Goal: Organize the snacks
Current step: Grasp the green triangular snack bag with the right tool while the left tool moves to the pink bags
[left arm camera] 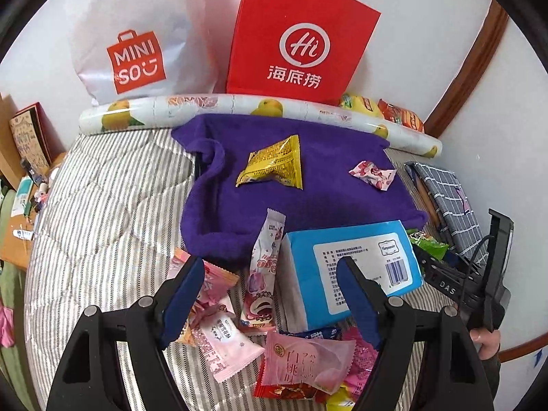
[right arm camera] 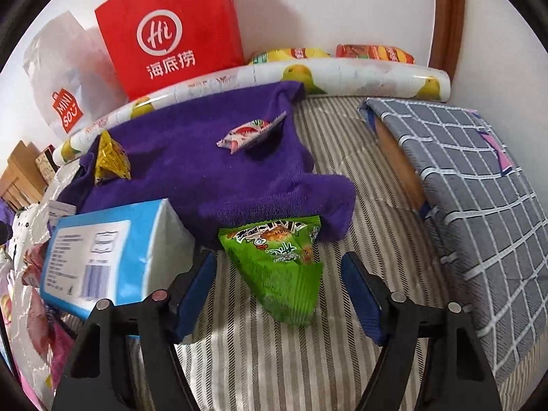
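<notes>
A purple towel (left arm camera: 308,171) lies on the striped bed, with a yellow packet (left arm camera: 274,164) and a small pink-and-white packet (left arm camera: 373,174) on top. My left gripper (left arm camera: 269,267) hangs open over a heap of pink snack packets (left arm camera: 308,359); a long pink packet (left arm camera: 262,274) lies between its fingers, untouched. A blue tissue pack (left arm camera: 352,270) lies just right of it. In the right wrist view my right gripper (right arm camera: 279,257) is open, its fingers on either side of a green snack packet (right arm camera: 284,274) without pressing it. The packet's top edge is tucked under the towel (right arm camera: 205,171).
A red paper bag (left arm camera: 301,34) and a white plastic bag (left arm camera: 137,34) lean on the wall behind a fruit-printed roll (left arm camera: 239,106). A grey checked cushion (right arm camera: 479,205) lies to the right. Orange and yellow packets (right arm camera: 373,53) sit behind the roll. A cluttered desk (left arm camera: 20,185) stands at the left.
</notes>
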`<action>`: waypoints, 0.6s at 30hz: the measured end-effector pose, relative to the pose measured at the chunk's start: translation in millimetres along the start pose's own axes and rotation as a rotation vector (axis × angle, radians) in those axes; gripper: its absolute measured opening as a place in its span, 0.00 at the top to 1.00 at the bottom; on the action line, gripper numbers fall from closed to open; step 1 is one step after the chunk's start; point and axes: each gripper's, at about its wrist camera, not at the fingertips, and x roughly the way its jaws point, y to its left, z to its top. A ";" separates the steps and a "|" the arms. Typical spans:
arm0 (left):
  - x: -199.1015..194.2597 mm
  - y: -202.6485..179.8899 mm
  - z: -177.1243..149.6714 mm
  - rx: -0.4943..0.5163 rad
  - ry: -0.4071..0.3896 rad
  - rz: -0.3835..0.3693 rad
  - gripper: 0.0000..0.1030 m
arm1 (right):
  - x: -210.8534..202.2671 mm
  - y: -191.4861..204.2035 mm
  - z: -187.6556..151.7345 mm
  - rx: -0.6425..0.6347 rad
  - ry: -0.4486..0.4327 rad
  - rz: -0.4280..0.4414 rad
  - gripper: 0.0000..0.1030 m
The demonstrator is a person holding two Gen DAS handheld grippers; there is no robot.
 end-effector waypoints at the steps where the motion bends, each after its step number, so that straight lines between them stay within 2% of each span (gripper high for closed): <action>1: 1.6 0.5 0.0 -0.002 0.004 0.001 0.24 | 3.2 -0.3 0.4 0.002 0.005 0.002 0.37; 4: 3.6 2.9 -0.7 -0.008 0.012 0.000 0.24 | 10.0 -1.0 2.1 0.009 0.029 0.028 0.50; 9: -1.6 12.2 -4.5 -0.017 0.006 0.001 0.24 | 1.5 0.9 1.9 -0.007 0.014 0.007 0.52; 18: -12.5 38.6 -22.2 -0.064 0.018 0.018 0.24 | -42.2 1.4 -7.6 0.027 -0.047 0.004 0.53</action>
